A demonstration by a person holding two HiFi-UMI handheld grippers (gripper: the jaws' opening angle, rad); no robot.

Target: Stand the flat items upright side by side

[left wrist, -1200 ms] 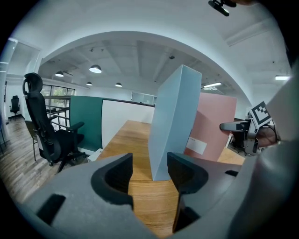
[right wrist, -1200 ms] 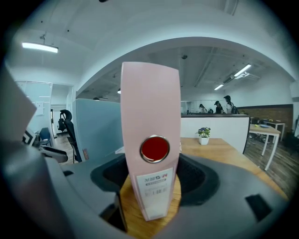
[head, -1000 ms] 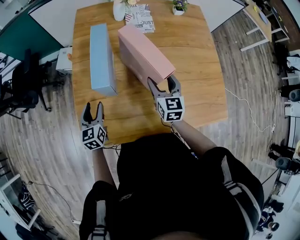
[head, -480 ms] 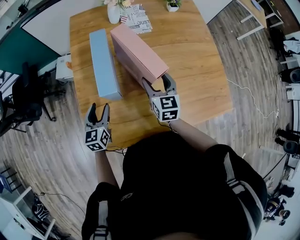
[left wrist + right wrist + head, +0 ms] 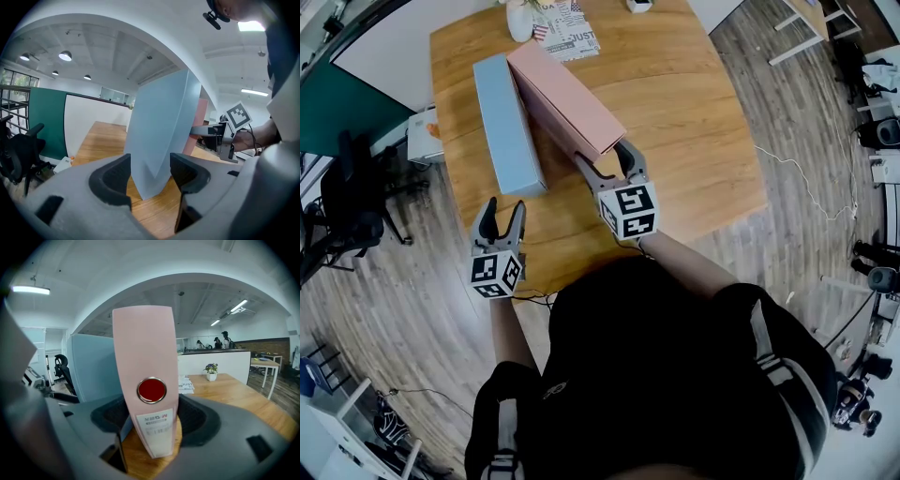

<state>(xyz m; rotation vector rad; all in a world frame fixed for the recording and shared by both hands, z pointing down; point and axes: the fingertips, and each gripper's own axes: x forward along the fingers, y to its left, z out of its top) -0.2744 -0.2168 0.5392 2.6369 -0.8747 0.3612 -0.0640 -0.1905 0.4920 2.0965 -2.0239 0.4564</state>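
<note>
Two binders stand upright on the wooden table (image 5: 694,112). The blue binder (image 5: 504,122) is on the left, with the pink binder (image 5: 558,89) right beside it, their far ends close together. My right gripper (image 5: 603,155) is shut on the pink binder's near end; the spine (image 5: 145,357) with its red disc fills the gap between the pads. My left gripper (image 5: 502,206) is open near the table's front edge, and its jaws have just been opening. The blue binder's near edge (image 5: 161,126) rises just ahead of its fingertips, with no pad pressing on it.
A white vase (image 5: 519,19) and a printed paper (image 5: 572,33) lie at the table's far end behind the binders. An office chair (image 5: 347,197) and a white box (image 5: 420,136) stand on the floor to the left. Bare wood spreads to the right of the pink binder.
The right gripper has swung the pink binder leftward until it stands next to the blue one. The left gripper has edged up toward the blue binder's near end.
</note>
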